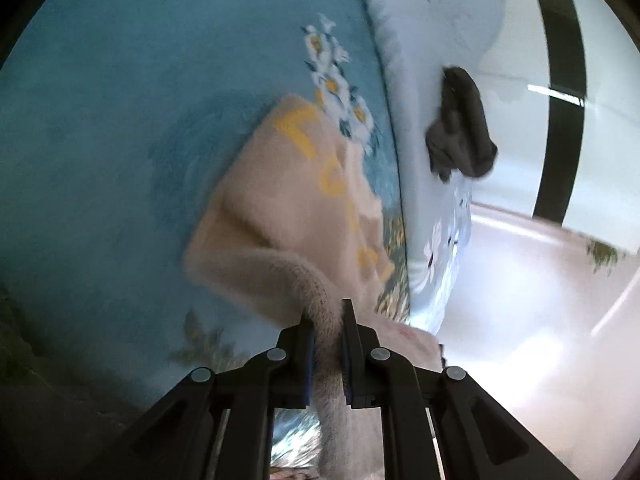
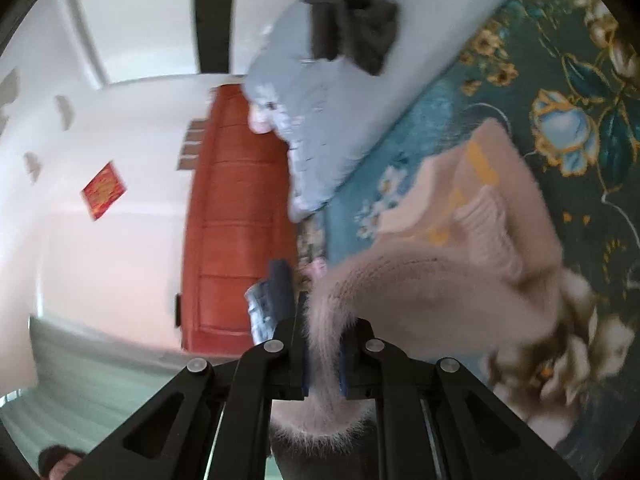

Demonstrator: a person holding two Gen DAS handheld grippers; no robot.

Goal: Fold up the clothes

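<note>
A fuzzy beige-pink sweater (image 1: 288,208) with yellow lettering hangs over the blue floral bedspread (image 1: 120,120). My left gripper (image 1: 326,320) is shut on a bunched edge of it, the fabric running between the jaws. In the right wrist view the same sweater (image 2: 460,248) shows its ribbed cuff and yellow print, and my right gripper (image 2: 324,316) is shut on another fuzzy edge. The sweater is lifted and blurred with motion.
A dark grey garment (image 1: 460,132) lies crumpled on a pale blue pillow (image 1: 420,80); it also shows in the right wrist view (image 2: 352,20). An orange-red wooden door (image 2: 236,220) and white walls stand beyond the bed. The teal floral bedspread (image 2: 560,120) spreads to the right.
</note>
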